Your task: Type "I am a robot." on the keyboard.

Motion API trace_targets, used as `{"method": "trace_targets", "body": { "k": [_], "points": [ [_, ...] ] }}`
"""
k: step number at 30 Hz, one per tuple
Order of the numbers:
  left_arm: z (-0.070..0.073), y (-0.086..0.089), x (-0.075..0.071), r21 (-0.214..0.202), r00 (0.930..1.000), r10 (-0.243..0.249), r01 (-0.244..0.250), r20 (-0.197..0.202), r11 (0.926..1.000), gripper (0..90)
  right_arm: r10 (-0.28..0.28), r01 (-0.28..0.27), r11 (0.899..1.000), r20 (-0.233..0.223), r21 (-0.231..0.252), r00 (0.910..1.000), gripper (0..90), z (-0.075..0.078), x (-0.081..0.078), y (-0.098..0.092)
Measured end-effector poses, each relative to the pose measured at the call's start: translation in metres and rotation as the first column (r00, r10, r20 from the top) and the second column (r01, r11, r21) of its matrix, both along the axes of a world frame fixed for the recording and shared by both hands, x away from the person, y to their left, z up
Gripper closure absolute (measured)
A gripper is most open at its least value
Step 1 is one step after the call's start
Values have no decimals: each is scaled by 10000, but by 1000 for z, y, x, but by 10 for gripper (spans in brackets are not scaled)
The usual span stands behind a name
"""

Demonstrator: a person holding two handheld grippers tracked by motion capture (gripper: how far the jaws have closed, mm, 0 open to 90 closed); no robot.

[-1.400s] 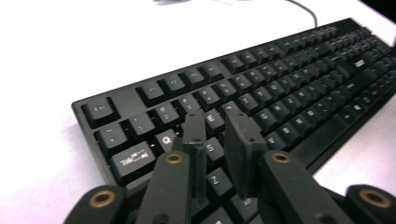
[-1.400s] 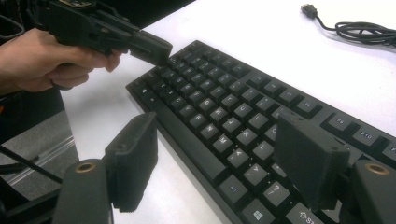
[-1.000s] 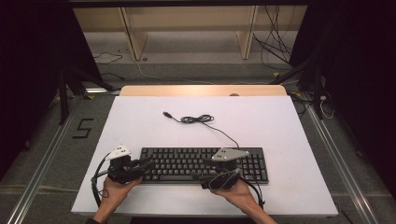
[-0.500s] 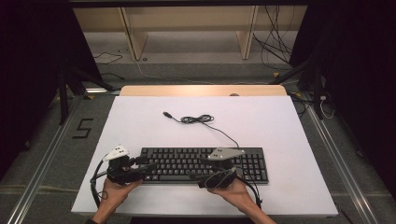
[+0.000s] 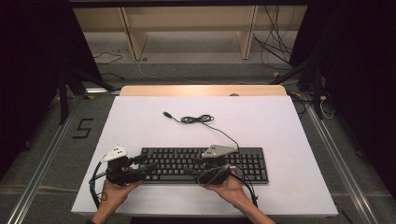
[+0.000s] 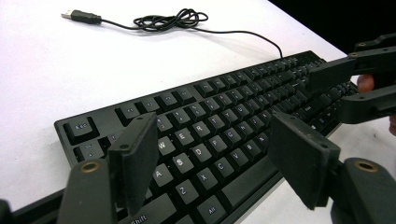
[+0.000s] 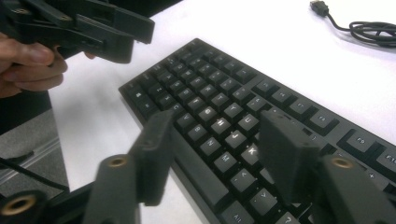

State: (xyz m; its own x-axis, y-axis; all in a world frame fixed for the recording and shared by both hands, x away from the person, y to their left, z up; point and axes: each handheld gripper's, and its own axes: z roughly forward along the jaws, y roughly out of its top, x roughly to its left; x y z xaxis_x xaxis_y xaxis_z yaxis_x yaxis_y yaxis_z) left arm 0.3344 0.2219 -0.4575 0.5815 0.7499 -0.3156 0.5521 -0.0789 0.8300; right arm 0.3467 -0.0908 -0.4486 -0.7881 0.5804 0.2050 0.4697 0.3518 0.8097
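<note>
A black keyboard (image 5: 177, 161) lies near the front of the white table (image 5: 280, 126), and its black USB cable (image 5: 198, 120) is coiled behind it. My left gripper (image 5: 145, 168) hovers at the keyboard's left end. Its jaws have just been opening and stand wide apart above the letter keys (image 6: 212, 128), with nothing gripped. My right gripper (image 5: 191, 167) points left over the keyboard's middle. Its jaws have just been closing but are still open above the keys (image 7: 218, 120), with nothing between the pads. Each gripper view also shows the other gripper farther off (image 6: 345, 84) (image 7: 137, 39).
The cable's USB plug (image 6: 79, 16) lies loose on the table behind the keyboard. A wooden strip (image 5: 201, 90) borders the table's far edge. White table surface spreads to the right of and behind the keyboard. A hand (image 7: 28, 65) holds the left gripper.
The left gripper's jaws look wider apart than a second ago. The right gripper has shifted slightly left over the keys. Keyboard and cable lie where they were.
</note>
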Motion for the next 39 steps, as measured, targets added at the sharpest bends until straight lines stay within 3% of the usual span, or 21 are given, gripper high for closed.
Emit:
{"method": "trace_targets", "body": {
  "k": [9, 15, 27, 39],
  "points": [
    [1, 1, -1, -53, 10000, 10, -10, 34, 10000, 318, 2, -10, 9989, -160, -461, 9999, 782, -6, 9, 8],
    [0, 1, -1, -47, 10000, 19, -19, 21, 10000, 315, 3, -24, 9969, -265, -784, 9996, 891, -10, 12, 12],
    [1, 0, -2, -140, 9997, -124, 127, 188, 9998, 296, 85, -152, 9905, -495, -1370, 9987, 900, -21, 17, 21],
    [3, 1, -5, -360, 9987, -178, 195, 472, 9992, 293, 116, -221, 9863, -653, -1633, 9978, 900, -26, 18, 25]
  ]
}}
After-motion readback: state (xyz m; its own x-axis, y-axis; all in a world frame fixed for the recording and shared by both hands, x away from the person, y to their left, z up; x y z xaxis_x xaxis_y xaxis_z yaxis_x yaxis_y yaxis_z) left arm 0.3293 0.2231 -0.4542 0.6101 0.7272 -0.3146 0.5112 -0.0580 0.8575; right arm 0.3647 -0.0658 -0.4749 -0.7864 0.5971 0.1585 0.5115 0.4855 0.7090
